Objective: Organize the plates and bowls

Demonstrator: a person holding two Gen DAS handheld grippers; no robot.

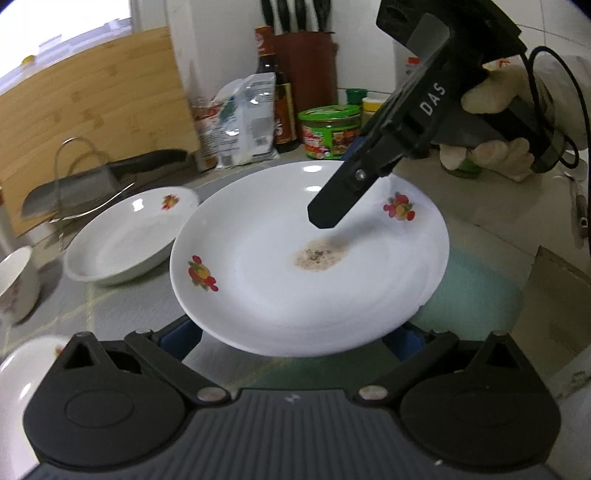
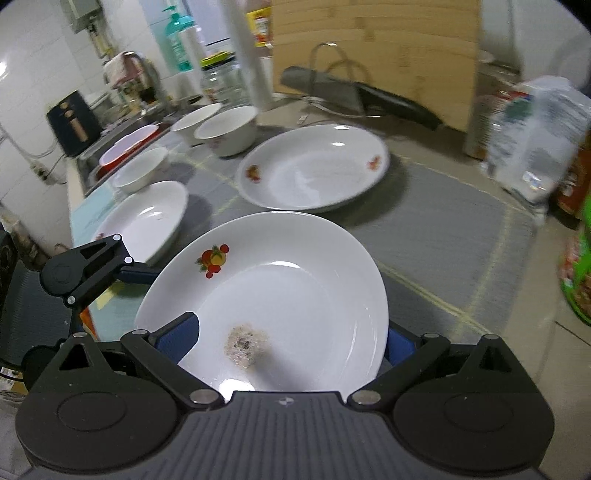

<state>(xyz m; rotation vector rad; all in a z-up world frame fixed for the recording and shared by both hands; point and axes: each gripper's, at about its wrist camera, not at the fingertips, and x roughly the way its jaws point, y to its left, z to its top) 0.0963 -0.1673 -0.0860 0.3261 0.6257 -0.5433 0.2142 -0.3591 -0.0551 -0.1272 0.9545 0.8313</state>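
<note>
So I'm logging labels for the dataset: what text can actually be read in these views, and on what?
"DAS": white letters on the black body of the right claw, left wrist view.
Green-lidded jar: printed label, too blurred to read.
Dark sauce bottle: labels unreadable.
White plastic bag: print too small.
Teal pump bottle and red-labelled bottle: blurred.
</note>
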